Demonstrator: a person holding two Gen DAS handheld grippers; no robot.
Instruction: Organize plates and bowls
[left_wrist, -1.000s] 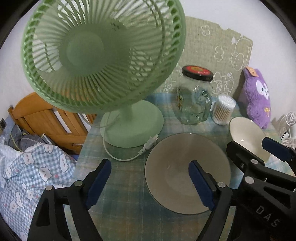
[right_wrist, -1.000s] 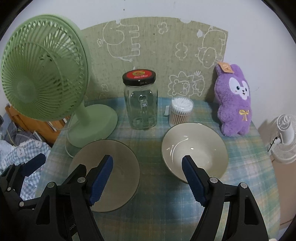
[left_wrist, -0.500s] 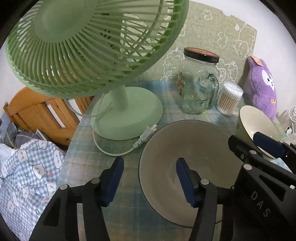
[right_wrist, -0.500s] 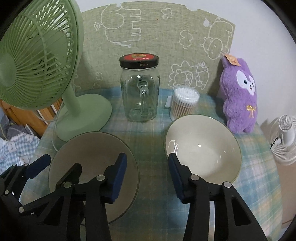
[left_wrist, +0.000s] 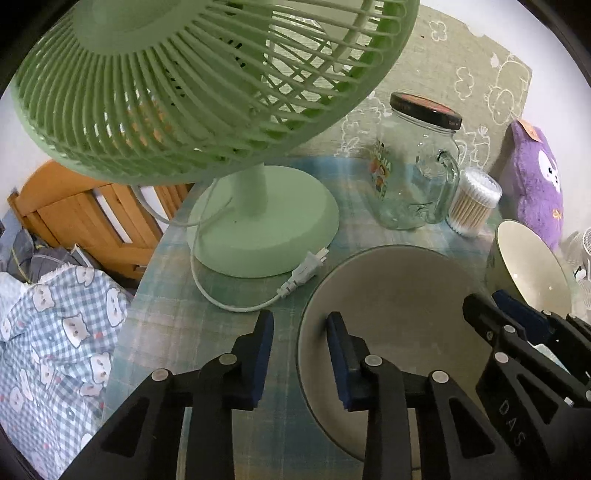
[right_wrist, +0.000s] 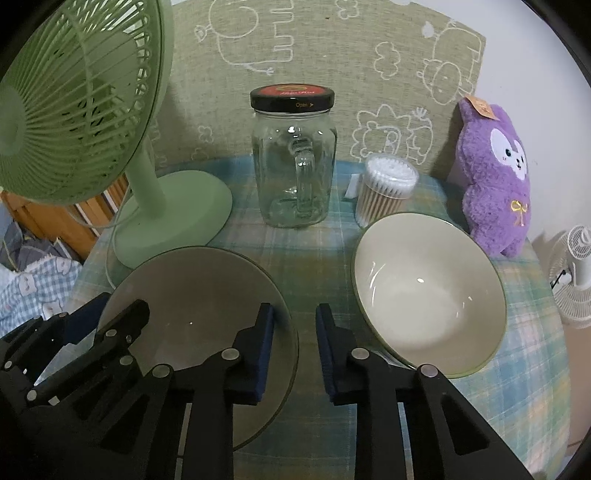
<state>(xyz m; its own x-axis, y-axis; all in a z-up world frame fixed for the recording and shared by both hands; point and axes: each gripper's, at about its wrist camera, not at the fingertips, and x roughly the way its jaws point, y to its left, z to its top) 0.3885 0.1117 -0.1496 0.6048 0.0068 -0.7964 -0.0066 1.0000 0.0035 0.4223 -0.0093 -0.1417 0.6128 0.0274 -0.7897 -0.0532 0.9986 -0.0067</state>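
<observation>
1. Grasp step: left gripper (left_wrist: 301, 354) jaws, just closing, straddle the plate (left_wrist: 399, 295) rim on the desk (right_wrist: 317, 240), pads apart
2. Right gripper (right_wrist: 294, 334) jaws, narrowing, empty, between plate and bowl (right_wrist: 428, 291); next, pinch rim and lift

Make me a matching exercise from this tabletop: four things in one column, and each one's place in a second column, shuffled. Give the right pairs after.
Things:
1. plate
2. bowl
3. glass jar
4. purple plush toy

Places:
A. at the right edge of the table, against the wall
B. in front of the fan's base, on the left
C. at the back, in the middle, between the fan and the cotton swabs
D. in front of the cotton swabs, on the right

Pairs: 1-B, 2-D, 3-C, 4-A
</observation>
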